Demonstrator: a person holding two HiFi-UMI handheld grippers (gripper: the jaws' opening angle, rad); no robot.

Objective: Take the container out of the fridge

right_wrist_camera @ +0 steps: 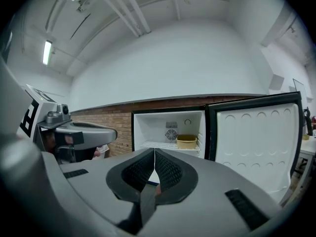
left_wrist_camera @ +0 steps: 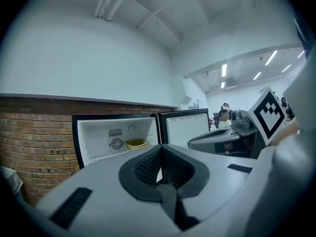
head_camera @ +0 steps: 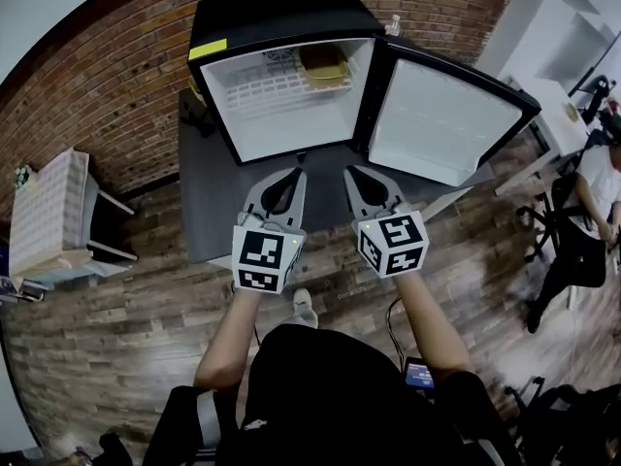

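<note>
A small black fridge [head_camera: 281, 13] stands on a dark mat against the brick wall, its door [head_camera: 441, 115] swung wide to the right. On its white wire shelf at the back right sits a tan container [head_camera: 323, 67], also seen in the left gripper view [left_wrist_camera: 136, 143] and the right gripper view [right_wrist_camera: 186, 141]. My left gripper [head_camera: 296, 171] and right gripper [head_camera: 351, 171] hover side by side in front of the fridge, short of its opening. Both are shut with nothing between their jaws.
A white cabinet [head_camera: 49, 212] stands at the left by the brick wall. A desk [head_camera: 563, 115] and a seated person [head_camera: 587, 221] are at the right. The floor [head_camera: 146, 309] is wood planks.
</note>
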